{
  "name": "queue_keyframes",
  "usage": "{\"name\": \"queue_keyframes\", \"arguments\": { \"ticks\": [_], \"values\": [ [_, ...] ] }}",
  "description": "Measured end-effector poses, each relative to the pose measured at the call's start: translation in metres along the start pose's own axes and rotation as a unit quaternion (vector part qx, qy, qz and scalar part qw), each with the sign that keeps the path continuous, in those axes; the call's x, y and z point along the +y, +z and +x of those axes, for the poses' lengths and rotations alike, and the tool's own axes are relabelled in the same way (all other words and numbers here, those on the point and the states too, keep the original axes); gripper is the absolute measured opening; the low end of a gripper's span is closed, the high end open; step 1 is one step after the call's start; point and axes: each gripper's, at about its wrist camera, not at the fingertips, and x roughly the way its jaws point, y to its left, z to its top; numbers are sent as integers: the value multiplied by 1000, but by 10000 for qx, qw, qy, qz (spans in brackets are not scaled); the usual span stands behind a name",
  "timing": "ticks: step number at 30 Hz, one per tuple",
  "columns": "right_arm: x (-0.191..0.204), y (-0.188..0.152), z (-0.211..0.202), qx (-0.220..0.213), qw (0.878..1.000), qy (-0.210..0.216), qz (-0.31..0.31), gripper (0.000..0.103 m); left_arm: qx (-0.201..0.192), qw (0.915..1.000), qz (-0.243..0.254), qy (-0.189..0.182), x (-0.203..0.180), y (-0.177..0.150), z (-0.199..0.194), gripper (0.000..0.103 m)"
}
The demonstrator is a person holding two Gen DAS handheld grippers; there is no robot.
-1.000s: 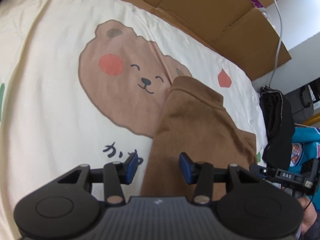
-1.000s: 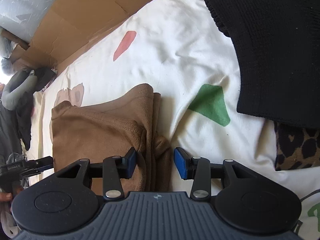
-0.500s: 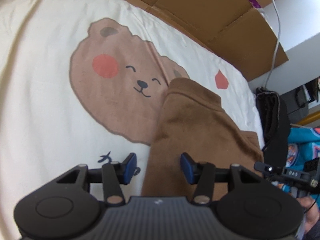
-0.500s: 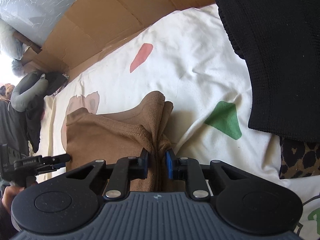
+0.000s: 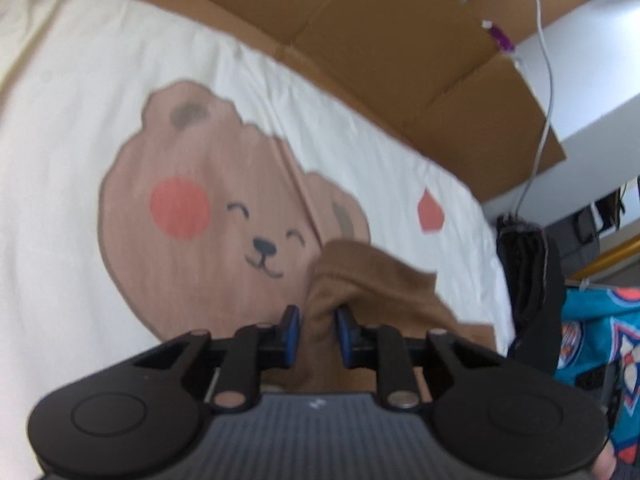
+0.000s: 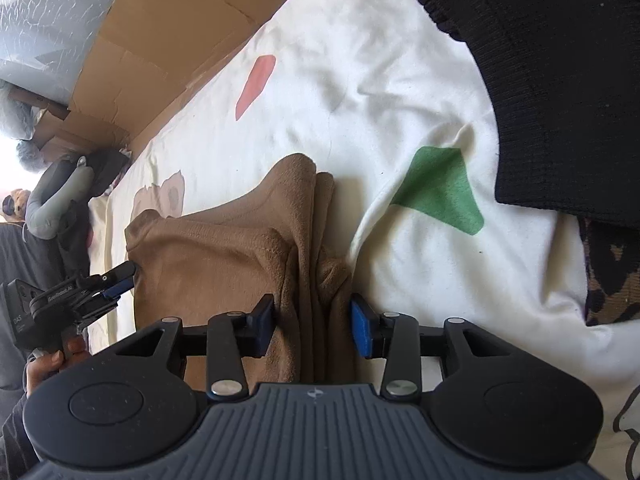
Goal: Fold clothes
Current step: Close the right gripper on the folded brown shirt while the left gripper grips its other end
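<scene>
Left hand-held gripper (image 5: 317, 330) has just closed, pinching the brown garment (image 6: 224, 256); right hand-held gripper (image 6: 313, 322) just opened, jaws apart astride its folds

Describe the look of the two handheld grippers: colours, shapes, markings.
Both are matte black. The left gripper and the right gripper each have blue pads on slim black fingers, silver pivot screws, two round housings with inset circles, and a ribbed grey centre plate bearing a small white logo. Seen from the right wrist, the left gripper's body carries small white lettering.
</scene>
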Motion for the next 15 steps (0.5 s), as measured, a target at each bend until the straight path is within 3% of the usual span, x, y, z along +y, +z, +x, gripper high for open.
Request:
{"name": "queue_keyframes", "arguments": {
  "ticks": [2, 3, 4, 5, 10, 15],
  "values": [
    [-1, 0, 1, 10, 10000, 52, 16, 46, 31, 10000, 57, 68, -2, -1, -4, 42],
    [-1, 1, 1, 0, 10000, 73, 17, 45, 74, 9998, 98, 125, -3, -3, -6, 45],
    [-1, 1, 1, -13, 10000, 93, 15, 42, 121, 9997, 125, 150, -3, -6, -8, 49],
    [-2, 1, 1, -27, 9999, 107, 15, 33, 178, 9997, 124, 128, -2, -9, -9, 52],
    [1, 1, -9, -147, 9997, 205, -32, 23, 561, 9984, 97, 70, 5, -23, -7, 54],
    [2, 1, -14, -242, 9990, 368, -95, 25, 828, 9940, -443, -562, 20, -22, 5, 54]
  ]
}}
